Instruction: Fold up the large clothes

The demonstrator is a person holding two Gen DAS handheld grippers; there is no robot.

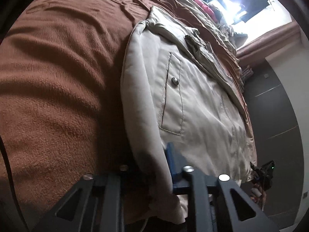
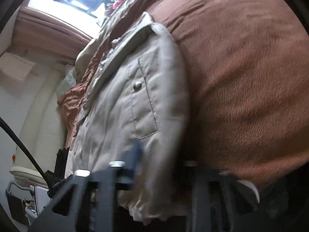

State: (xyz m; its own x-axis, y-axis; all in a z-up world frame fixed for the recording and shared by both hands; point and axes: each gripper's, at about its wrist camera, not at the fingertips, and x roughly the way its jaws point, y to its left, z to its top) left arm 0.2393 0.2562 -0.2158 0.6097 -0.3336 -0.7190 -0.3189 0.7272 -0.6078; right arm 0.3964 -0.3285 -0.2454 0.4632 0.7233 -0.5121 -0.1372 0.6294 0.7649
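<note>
A beige padded jacket [image 1: 193,104] lies on a brown fleece blanket [image 1: 58,77] on a bed. It has pockets with metal snap buttons [image 1: 175,81]. My left gripper [image 1: 152,166] is shut on the jacket's hem near one corner; a blue finger pad [image 1: 171,160] presses on top of the fabric. In the right wrist view the same jacket [image 2: 125,106] lies on the blanket [image 2: 251,77]. My right gripper [image 2: 158,160] is shut on the hem at the other corner, with its blue pad [image 2: 135,154] on top. The lower fingers are hidden under the fabric.
Pink and mixed clothes [image 1: 204,7] are piled at the far end of the bed below a bright window [image 1: 251,9]. A dark wall panel [image 1: 274,116] stands beside the bed. A black cable [image 2: 23,147] and a cluttered shelf [image 2: 25,203] are at the left.
</note>
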